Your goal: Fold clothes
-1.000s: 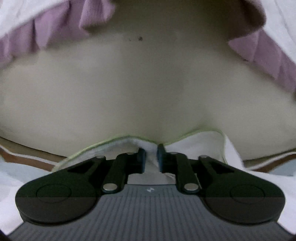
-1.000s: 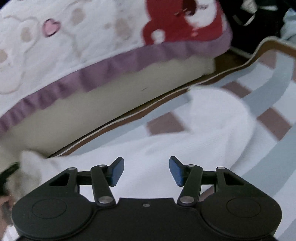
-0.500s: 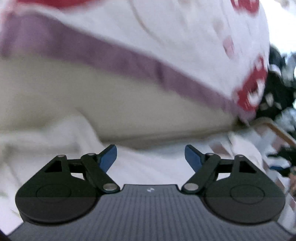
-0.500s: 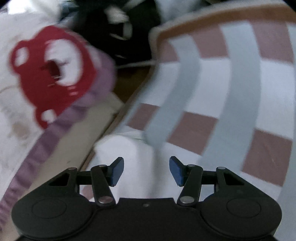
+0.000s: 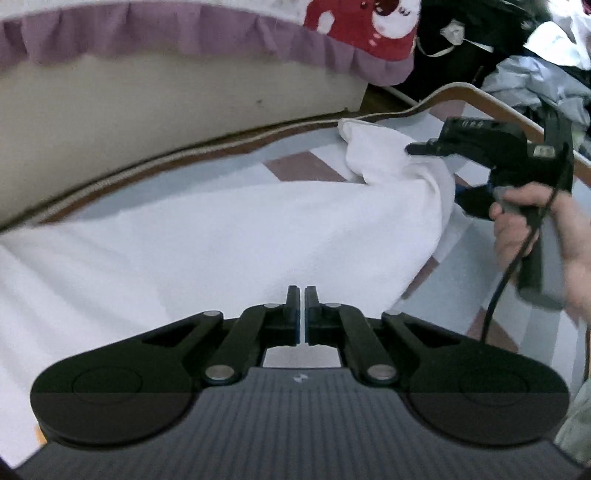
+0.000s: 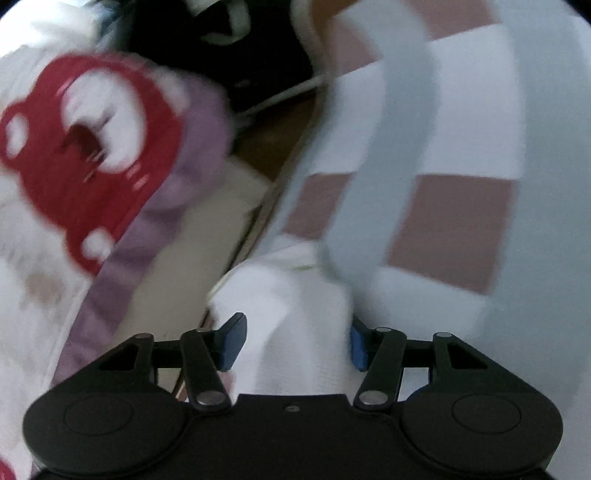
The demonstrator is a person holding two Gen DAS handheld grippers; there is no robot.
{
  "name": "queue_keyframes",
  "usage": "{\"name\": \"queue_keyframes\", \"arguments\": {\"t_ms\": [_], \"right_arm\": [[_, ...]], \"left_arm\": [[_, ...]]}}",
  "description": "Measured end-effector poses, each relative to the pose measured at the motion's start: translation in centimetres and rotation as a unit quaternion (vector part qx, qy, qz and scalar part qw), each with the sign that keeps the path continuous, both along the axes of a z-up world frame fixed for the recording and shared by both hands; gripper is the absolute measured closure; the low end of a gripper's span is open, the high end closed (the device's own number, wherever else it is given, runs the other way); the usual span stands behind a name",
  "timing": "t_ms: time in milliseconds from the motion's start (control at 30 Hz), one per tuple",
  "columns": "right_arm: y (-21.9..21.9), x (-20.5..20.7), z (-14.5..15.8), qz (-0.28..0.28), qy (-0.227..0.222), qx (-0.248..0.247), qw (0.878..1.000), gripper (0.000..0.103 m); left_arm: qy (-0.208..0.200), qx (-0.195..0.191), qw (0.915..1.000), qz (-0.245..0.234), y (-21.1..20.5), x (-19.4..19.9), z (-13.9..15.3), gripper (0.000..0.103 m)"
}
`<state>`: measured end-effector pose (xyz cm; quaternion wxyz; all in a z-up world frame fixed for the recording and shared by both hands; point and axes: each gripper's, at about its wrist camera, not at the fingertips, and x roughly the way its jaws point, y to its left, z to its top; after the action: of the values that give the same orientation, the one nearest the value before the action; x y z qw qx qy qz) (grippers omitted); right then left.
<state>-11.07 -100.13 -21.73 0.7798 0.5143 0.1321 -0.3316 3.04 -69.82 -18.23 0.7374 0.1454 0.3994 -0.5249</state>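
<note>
Plainly at risk: soft white cotton garment (image 5: 258,229), spread mid-frame over the pink, blue and white checked mat (image 5: 306,166), could slip free or bunch into a crooked fold. Left gripper (image 5: 300,306), jaws fully shut low centre, cannot tell whether any cloth caught. Right gripper (image 6: 291,341), jaws closing around a raised fold, not yet pinching it.

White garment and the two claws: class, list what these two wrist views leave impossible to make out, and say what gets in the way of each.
- White garment: its type and full outline; the left wrist view's lower and left edges cut it off.
- Left claw: shut; whether cloth is pinched is hidden by its own fingers.
- Right claw: closing around a white fold; pad contact is lost to blur in the right wrist view.
- Dark pile: contents too small.
</note>
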Motion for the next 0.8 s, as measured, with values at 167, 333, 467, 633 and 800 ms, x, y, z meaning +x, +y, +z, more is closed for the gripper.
{"name": "queue_keyframes", "arguments": {"t_ms": [167, 333, 467, 633, 800], "right_arm": [[1.2, -1.9, 4.0, -0.036, -0.015, -0.14, 0.989, 0.098], [1.4, -4.4, 6.3, -0.074, 0.042, -0.138, 0.987, 0.098], [0.0, -6.3, 3.7, -0.129, 0.09, -0.029, 0.987, 0.096], [-1.9, -12.0, 1.2, -0.224, 0.031, 0.115, 0.967, 0.077], [-2.4, -14.0, 1.2, -0.211, -0.017, 0.164, 0.964, 0.056]], "left_arm": [[-0.004, 0.013, 0.9998, 0.017, -1.2, 0.4, -0.1, 0.101], [0.003, 0.026, 0.9986, 0.045, -1.2, 0.4, -1.0, 0.099], [0.017, 0.025, 0.9977, 0.061, -0.6, 0.7, -1.2, 0.099], [0.057, 0.009, 0.9951, 0.08, 0.2, 1.7, -1.5, 0.099], [0.125, -0.02, 0.9858, 0.111, 1.6, 3.2, -2.0, 0.099]]}}
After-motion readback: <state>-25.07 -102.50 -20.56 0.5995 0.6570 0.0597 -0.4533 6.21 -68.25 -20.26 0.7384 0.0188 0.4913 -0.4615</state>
